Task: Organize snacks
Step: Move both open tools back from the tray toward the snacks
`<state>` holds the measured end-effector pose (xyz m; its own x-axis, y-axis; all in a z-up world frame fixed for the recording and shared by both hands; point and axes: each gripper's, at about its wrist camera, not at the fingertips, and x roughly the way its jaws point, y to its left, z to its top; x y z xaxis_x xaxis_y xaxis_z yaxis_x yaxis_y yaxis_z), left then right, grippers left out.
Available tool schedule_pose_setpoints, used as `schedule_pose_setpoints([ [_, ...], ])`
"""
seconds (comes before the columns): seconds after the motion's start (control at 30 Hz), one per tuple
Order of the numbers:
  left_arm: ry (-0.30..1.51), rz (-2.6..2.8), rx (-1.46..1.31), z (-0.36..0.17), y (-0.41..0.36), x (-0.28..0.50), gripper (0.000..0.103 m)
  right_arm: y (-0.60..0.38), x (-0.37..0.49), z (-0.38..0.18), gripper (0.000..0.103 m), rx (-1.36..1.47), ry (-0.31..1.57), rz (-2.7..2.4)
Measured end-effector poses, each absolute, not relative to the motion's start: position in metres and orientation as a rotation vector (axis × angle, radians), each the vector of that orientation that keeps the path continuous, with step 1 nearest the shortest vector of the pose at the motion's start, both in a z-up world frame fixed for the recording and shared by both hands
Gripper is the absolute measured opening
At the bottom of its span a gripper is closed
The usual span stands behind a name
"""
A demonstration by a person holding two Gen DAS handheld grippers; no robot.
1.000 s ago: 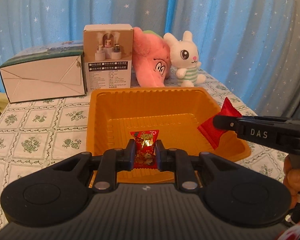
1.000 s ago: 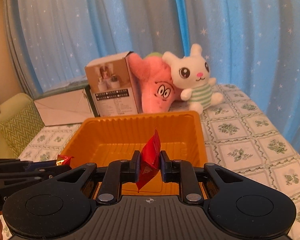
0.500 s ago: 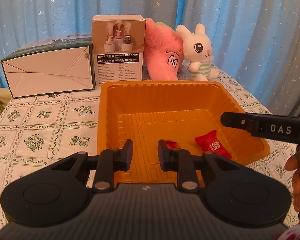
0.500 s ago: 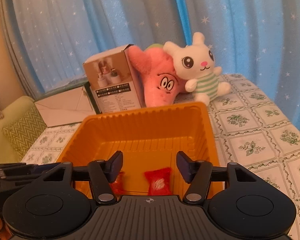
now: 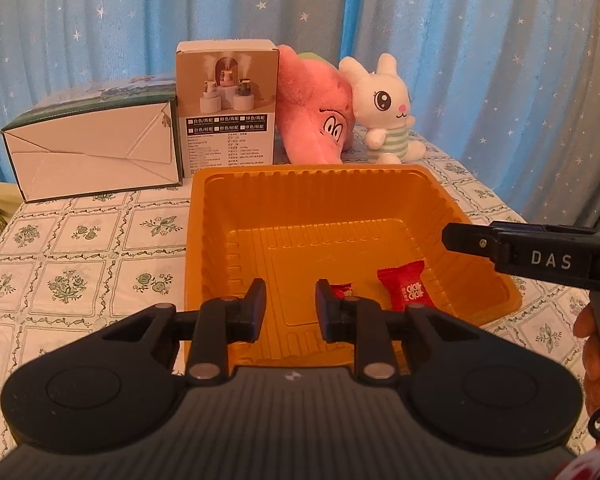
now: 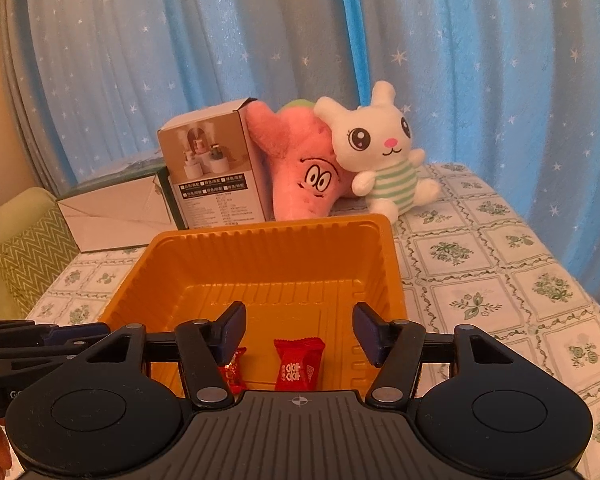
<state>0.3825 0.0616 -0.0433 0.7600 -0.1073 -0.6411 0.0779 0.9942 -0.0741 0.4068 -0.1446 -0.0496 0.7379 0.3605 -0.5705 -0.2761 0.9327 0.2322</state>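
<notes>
An orange plastic tray (image 5: 300, 200) stands on the floral tablecloth. Two red wrapped candies lie on its floor near the front. The larger candy (image 5: 406, 290) (image 6: 298, 364) lies flat. The smaller shiny candy (image 5: 342, 290) (image 6: 232, 372) is partly hidden behind a finger in each view. My left gripper (image 5: 290, 292) hovers over the tray's near edge, open a small way with nothing between its fingers. My right gripper (image 6: 300, 320) is open wider above the candies, empty; in the left wrist view it (image 5: 476, 242) reaches in from the right over the tray's rim.
Behind the tray stand a white folded carton (image 5: 92, 152), a humidifier box (image 5: 228, 104), a pink star plush (image 5: 316, 108) and a white rabbit plush (image 5: 384, 108). A blue starred curtain hangs behind. A green cushion (image 6: 24, 256) lies off the table's left edge.
Both grippers have opened and let go of their candies, which now lie on the tray floor. Both views have shifted a little toward the tray.
</notes>
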Motion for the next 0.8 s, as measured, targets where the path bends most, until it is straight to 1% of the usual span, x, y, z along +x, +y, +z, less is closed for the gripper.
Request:
schedule_pose_setpoints([
  [0.17,0.671,-0.098,-0.034,-0.028,0.056,0.361,0.024,-0.155,0.383,-0.036,0.059,0.14,0.62,0.334],
  [0.27,0.666,-0.093,-0.052,-0.021,0.054,0.338,0.025,-0.16,0.359,-0.029,0.059,0.156,0.604,0.32],
  [0.33,0.661,-0.071,-0.053,-0.016,0.053,0.32,0.033,-0.163,0.337,-0.025,0.059,0.161,0.591,0.319],
  [0.4,0.659,-0.054,-0.069,-0.012,0.054,0.301,0.038,-0.165,0.315,-0.023,0.059,0.157,0.594,0.319],
  [0.43,0.662,-0.047,-0.081,-0.01,0.054,0.291,0.044,-0.166,0.304,-0.023,0.059,0.155,0.598,0.318],
  [0.5,0.666,-0.035,-0.105,-0.008,0.054,0.269,0.052,-0.17,0.281,-0.023,0.059,0.149,0.607,0.314],
  [0.6,0.679,-0.02,-0.107,-0.007,0.053,0.237,0.054,-0.177,0.249,-0.023,0.06,0.151,0.622,0.302],
  [0.73,0.696,-0.002,-0.097,-0.008,0.052,0.194,0.055,-0.191,0.205,-0.023,0.07,0.166,0.63,0.289],
  [0.8,0.702,0.006,-0.093,-0.008,0.052,0.173,0.055,-0.196,0.185,-0.023,0.072,0.174,0.641,0.281],
])
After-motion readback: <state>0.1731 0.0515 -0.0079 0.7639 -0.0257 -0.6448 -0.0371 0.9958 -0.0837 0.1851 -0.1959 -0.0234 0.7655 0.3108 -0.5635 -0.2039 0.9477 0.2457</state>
